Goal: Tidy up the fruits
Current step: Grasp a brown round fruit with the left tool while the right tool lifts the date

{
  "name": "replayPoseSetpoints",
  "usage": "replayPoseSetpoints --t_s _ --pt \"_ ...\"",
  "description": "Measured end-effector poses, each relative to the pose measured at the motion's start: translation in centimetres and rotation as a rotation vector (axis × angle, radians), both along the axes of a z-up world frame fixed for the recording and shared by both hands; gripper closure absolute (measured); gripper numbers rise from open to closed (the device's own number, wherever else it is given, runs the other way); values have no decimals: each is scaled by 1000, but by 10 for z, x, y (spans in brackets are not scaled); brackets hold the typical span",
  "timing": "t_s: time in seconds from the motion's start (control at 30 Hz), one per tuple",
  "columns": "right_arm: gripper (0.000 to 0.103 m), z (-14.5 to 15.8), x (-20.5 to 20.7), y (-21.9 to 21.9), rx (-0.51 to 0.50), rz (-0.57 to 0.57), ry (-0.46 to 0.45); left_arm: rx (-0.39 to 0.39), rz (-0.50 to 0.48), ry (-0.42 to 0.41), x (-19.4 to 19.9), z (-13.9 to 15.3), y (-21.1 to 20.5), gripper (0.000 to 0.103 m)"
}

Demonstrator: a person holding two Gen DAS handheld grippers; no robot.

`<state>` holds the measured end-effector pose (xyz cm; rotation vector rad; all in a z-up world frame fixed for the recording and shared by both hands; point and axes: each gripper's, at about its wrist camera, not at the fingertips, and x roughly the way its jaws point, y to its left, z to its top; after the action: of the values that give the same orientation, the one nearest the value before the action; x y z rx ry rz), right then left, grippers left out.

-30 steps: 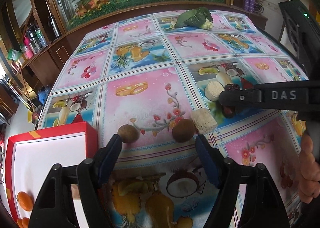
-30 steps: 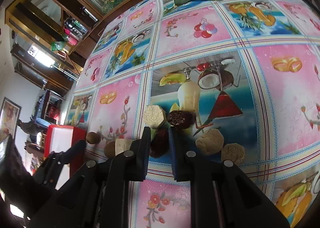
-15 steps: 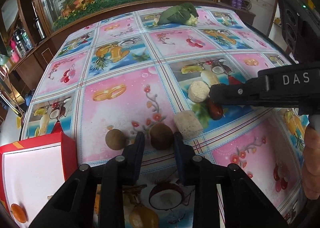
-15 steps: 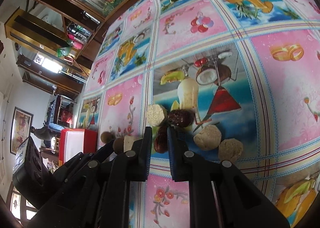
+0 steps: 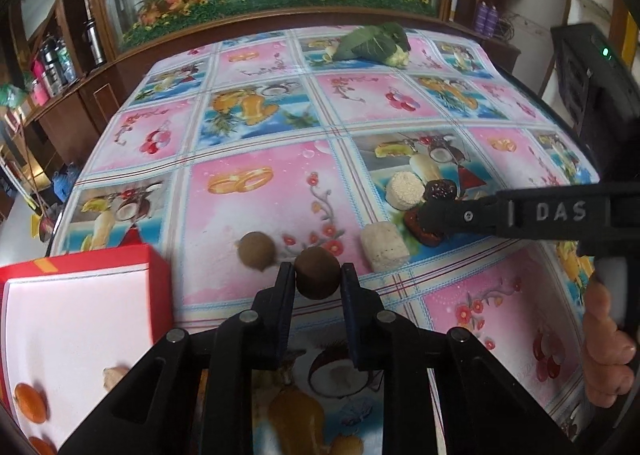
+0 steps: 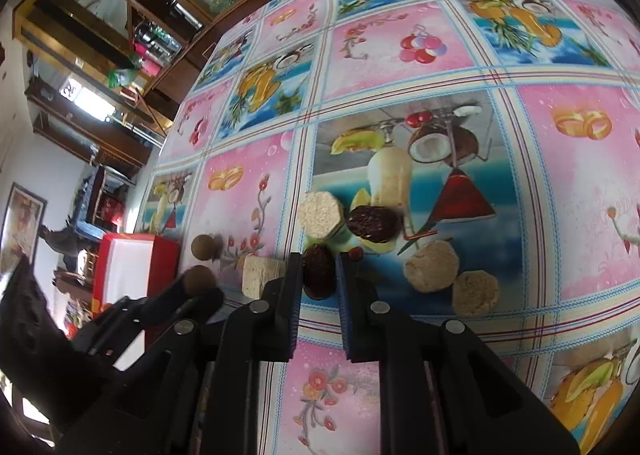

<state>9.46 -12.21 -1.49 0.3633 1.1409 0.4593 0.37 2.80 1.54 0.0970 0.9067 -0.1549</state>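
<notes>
Dark red, wrinkled date, long axis pointing away, pinched by right gripper; round brown fruit clamped in left gripper.

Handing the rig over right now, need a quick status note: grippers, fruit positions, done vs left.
Left gripper: shut on a round brown fruit, at table level.
Right gripper: shut on a dark red date, also low on the tablecloth.
Red box at left holds orange fruits and a pale piece.
Still on the table: second brown fruit, another date, four beige blocks, e.g..
Left: box both held fruits, then sort the rest.
</notes>
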Motion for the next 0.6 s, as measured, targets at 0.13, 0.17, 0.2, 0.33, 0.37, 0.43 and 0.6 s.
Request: replayPoseSetpoints --t_s 0.13,0.17,0.2,0.33,0.37,0.43,0.6 --pt "83 3 -6 12 -76 28 -56 -17 36 -32 -16 10 12 81" --pt "83 3 -7 13 -86 30 -67 -20 43 -38 -19 12 15 81" --pt "83 3 -7 14 -96 31 -77 -20 49 -44 -23 14 17 81" --pt "84 5 -13 24 -178 62 -136 -34 68 -64 -33 20 25 81" --pt "84 6 -15 27 -201 69 -152 -39 73 -69 -35 21 27 81" --pt "84 6 -17 29 -223 71 -170 -49 78 -73 -38 22 29 81" --pt "85 8 -15 18 -199 22 -168 -45 95 -87 -46 25 35 81"
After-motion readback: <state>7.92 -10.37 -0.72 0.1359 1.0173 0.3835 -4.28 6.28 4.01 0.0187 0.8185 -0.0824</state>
